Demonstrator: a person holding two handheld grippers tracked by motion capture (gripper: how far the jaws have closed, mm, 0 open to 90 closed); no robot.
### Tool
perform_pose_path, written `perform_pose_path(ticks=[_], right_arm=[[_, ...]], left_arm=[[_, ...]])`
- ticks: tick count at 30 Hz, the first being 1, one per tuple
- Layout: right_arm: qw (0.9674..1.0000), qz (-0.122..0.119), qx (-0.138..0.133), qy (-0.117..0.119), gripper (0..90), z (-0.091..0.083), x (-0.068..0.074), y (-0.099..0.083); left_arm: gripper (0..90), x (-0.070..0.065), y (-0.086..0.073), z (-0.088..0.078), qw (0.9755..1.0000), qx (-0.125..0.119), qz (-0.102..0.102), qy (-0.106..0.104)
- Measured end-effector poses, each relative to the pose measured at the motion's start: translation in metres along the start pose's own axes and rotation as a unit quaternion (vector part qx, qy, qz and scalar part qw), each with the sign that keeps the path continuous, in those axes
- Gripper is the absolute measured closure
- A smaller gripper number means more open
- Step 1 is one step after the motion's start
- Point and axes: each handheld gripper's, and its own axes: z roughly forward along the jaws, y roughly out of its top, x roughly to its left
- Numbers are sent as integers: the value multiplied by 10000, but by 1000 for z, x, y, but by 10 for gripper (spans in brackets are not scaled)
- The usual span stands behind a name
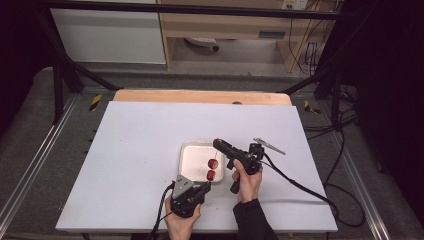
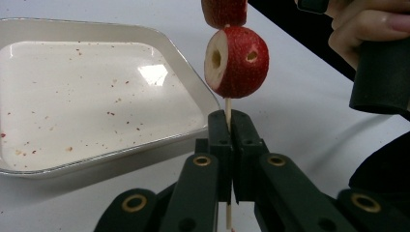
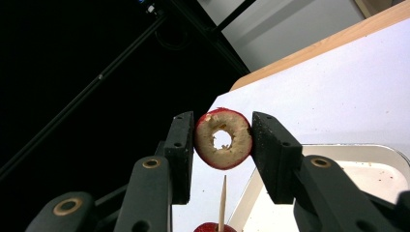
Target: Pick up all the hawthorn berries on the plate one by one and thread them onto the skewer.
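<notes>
The left gripper (image 2: pixel 228 126) has its jaws closed on a thin skewer (image 2: pixel 227 107), which stands upright with two red fruit pieces (image 2: pixel 237 62) on it, just beside the white tray (image 2: pixel 92 159). The right gripper (image 3: pixel 222 145) holds a cored fruit ring (image 3: pixel 223 138) between its jaws, above the skewer's tip.

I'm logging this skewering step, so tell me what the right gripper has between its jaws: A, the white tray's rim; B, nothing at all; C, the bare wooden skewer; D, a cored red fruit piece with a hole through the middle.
D: in the right gripper view the right gripper pinches a cored red fruit piece above the skewer tip, while the left gripper clamps that skewer beside the white tray.
</notes>
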Motion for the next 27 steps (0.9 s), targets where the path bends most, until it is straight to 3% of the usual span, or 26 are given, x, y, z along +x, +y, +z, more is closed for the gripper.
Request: perform_pose_path(ticks=[17,27], right_arm=[[9999,87,-18,96,618,0,1,-2],[9996,230,113,155,618,1,0,-6]], left_arm=[[883,0,0,0,9999,-115,-45,15],[884,1,1,0,9997,-198,-122,24]])
